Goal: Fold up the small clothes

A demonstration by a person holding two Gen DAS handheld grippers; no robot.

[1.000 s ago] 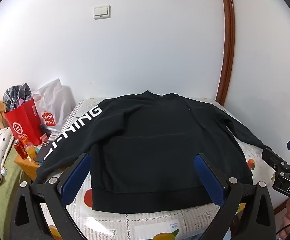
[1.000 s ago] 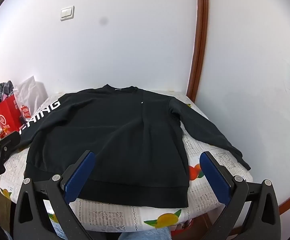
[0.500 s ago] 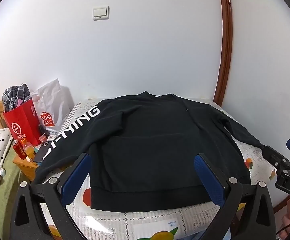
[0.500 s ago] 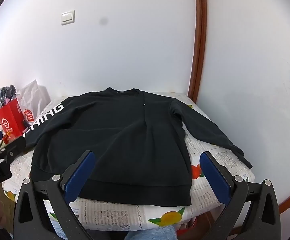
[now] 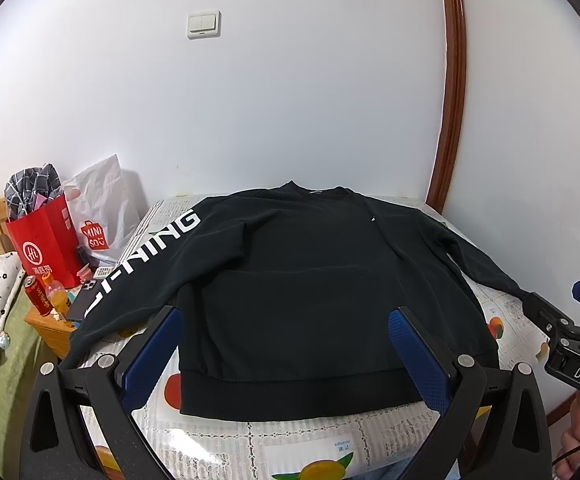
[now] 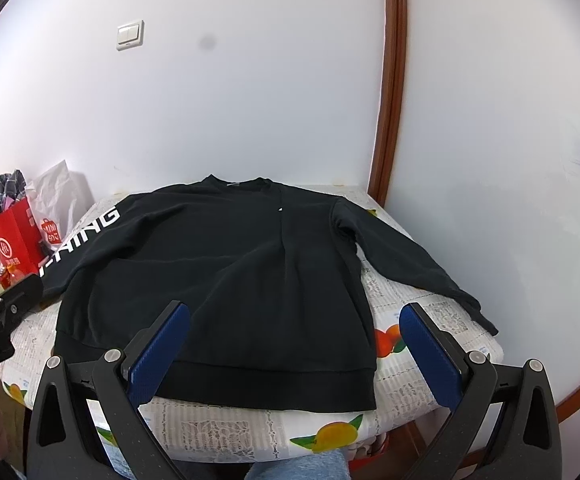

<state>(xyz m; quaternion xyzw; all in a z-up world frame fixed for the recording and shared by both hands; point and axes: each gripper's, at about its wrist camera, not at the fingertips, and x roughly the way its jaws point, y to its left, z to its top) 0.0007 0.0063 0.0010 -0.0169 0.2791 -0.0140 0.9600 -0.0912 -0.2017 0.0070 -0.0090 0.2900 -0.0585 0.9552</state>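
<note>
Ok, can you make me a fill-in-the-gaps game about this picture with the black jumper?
1. The sweatshirt lying flat on the table is coloured ____.
2. The letters on its sleeve are coloured ____.
3. The left gripper and right gripper both have their jaws ____.
4. The shopping bag beside the table is coloured ____.

Missing words: black; white; open; red

Both wrist views face the wall from the table's [image 5: 249,440] near edge, sharing the sweatshirt [image 5: 310,292].
</note>
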